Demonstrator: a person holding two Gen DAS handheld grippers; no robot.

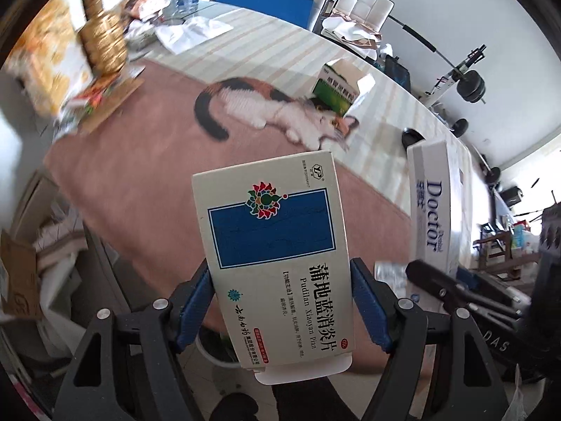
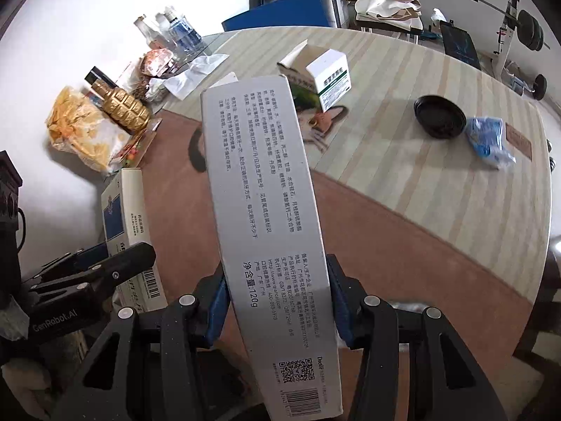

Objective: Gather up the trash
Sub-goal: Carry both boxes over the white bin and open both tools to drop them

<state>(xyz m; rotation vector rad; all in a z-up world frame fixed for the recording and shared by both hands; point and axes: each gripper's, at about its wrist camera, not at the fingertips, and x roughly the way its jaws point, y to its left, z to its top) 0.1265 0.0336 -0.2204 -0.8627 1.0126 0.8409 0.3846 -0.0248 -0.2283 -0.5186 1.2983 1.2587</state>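
The left gripper (image 1: 282,301) clamped a medicine box (image 1: 270,245); the right gripper (image 2: 277,301) clamped a toothpaste box (image 2: 266,210), both above the table's (image 2: 420,193) near edge.

Held item: long grey cardboard toothpaste box (image 2: 266,224), printed side up, clamped between the blue-padded fingers of the right gripper (image 2: 277,301).
Left side: black left gripper (image 2: 105,273) grasping a white-and-blue medicine box (image 2: 128,224).
Table: striped beige tabletop (image 2: 438,175) with a pink cat-print mat (image 2: 368,245).
Further back: opened green-and-white carton (image 2: 320,77), round black lid (image 2: 440,115), crumpled blue plastic wrapper (image 2: 489,140), gold grenade-shaped bottle (image 2: 124,110), bag of yellow snacks (image 2: 80,129).
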